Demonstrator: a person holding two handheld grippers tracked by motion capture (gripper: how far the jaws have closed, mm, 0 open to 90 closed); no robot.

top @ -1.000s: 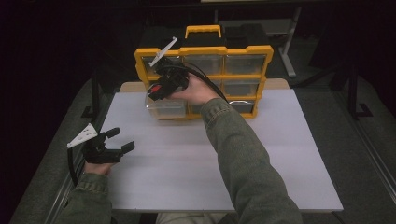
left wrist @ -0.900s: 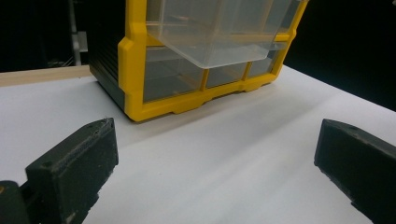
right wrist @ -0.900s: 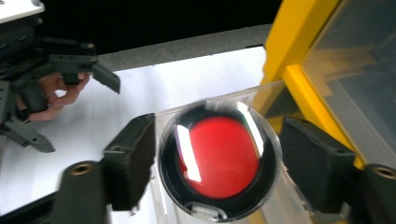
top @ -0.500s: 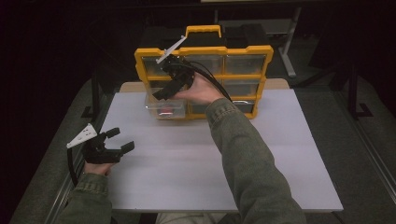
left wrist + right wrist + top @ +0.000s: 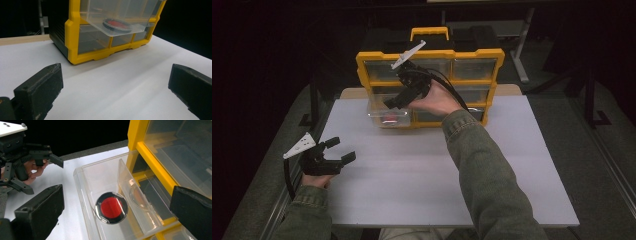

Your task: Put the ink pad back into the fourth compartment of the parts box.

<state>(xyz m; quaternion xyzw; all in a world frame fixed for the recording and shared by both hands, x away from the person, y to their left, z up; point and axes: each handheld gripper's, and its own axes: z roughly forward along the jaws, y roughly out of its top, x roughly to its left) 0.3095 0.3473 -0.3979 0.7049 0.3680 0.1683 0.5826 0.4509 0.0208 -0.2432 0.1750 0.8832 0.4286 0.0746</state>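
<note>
White surface (image 5: 422, 170) with yellow organizer (image 5: 430, 56); its clear drawer (image 5: 100, 182), pulled out, holds a red-centred disc (image 5: 111, 207). The disc is judged light, rigid, slippery, best pinched by its rim. Right gripper (image 5: 404, 95) and left gripper (image 5: 332, 156): fingers released, empty.

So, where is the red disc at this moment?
The red disc lies in the pulled-out clear drawer on the left side of the yellow organizer, just below the open right gripper.

High view overhead, 2 gripper views close, all sharing drawer (image 5: 388, 114)
</note>
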